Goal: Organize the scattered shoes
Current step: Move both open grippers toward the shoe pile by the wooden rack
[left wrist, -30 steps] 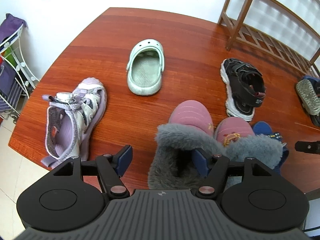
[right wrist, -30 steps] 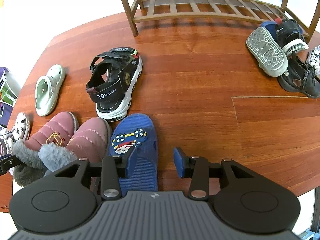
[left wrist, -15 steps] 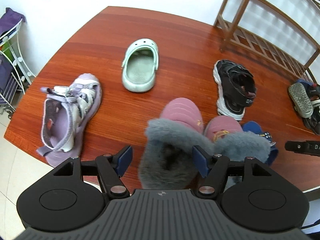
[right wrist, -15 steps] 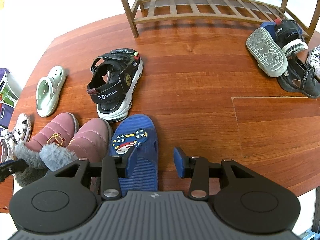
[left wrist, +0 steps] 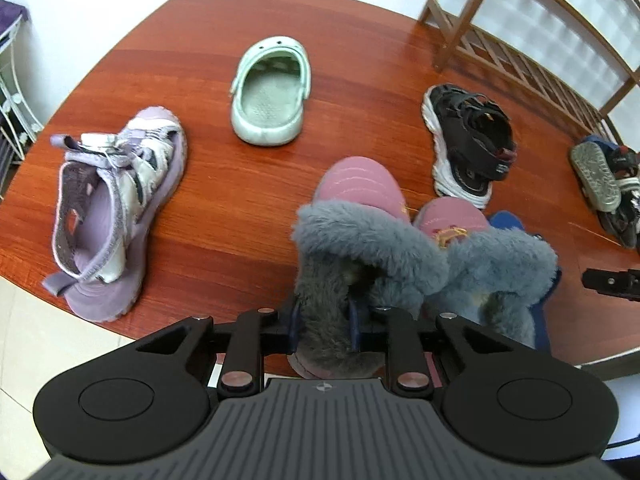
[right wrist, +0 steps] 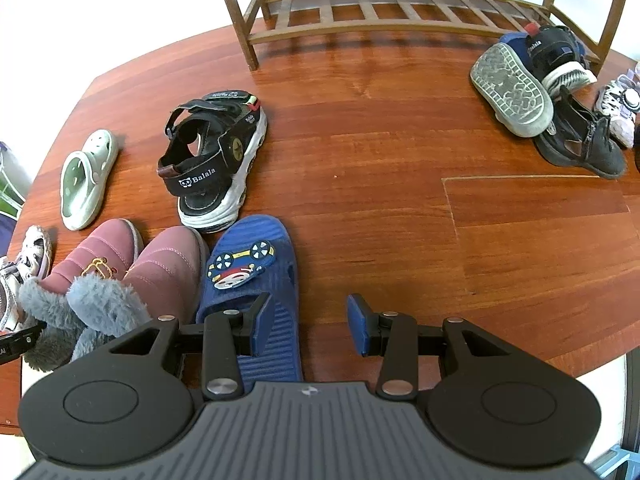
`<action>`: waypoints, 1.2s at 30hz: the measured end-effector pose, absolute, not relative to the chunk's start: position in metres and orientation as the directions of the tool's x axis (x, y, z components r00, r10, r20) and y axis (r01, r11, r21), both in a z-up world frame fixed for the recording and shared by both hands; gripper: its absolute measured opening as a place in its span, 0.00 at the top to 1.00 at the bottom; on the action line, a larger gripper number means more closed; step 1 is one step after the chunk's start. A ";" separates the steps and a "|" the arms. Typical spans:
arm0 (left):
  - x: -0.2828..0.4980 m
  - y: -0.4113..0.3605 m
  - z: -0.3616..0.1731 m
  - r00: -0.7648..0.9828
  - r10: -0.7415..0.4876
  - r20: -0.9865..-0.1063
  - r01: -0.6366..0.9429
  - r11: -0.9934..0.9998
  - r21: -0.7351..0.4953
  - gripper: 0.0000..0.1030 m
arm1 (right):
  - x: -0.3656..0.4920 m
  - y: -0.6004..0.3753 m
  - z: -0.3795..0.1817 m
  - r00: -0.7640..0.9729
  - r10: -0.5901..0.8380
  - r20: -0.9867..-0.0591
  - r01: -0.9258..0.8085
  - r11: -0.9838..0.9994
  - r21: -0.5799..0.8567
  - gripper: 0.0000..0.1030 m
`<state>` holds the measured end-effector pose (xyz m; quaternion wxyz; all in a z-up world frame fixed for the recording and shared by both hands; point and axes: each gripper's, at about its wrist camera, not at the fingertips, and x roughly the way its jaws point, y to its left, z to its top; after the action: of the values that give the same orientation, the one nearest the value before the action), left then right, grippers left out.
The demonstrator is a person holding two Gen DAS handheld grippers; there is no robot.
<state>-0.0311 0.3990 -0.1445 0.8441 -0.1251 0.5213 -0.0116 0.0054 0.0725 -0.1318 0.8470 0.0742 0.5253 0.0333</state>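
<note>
Left claw [left wrist: 323, 320]: pinched on the grey fur cuff of the left pink boot [left wrist: 360, 188], lower centre of frame.
Right claw [right wrist: 307, 322]: wide, holding nothing, over the blue slide [right wrist: 256, 280] at lower centre.
Boot axis: heel-to-toe, running bottom to top; toe toward the rack [right wrist: 380, 12].
Grip advice: fur likely slips; bite into the firmer cuff wall, lift level beside its mate [left wrist: 452, 216].
Bench [right wrist: 400, 184]: shoes remain scattered.

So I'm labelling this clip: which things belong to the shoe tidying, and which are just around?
Job:
- left gripper shut on pink boot's grey furry cuff
- blue cartoon slipper
- black strapped sandal
- mint green clog
- wooden slatted shoe rack

Around:
- white wire rack
</note>
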 end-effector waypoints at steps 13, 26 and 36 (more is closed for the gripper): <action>-0.038 0.387 -0.110 0.524 -0.033 -0.851 -0.091 0.991 -0.095 0.31 | -0.001 0.061 -0.122 0.473 0.129 -0.872 0.028 0.987 0.161 0.52; -0.018 0.340 -0.074 0.572 -0.047 -0.819 0.000 0.998 -0.058 0.20 | -0.004 0.034 -0.107 0.505 0.126 -0.854 0.033 0.986 0.165 0.50; 0.002 0.262 -0.069 0.599 -0.071 -0.798 0.086 0.996 -0.023 0.17 | 0.004 -0.028 -0.110 0.527 0.106 -0.843 0.057 0.986 0.159 0.50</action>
<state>0.0022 0.2622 -0.0693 0.8941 0.0087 0.4456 -0.0437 0.0039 -0.0280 -0.1099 0.8696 0.0838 0.4863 0.0140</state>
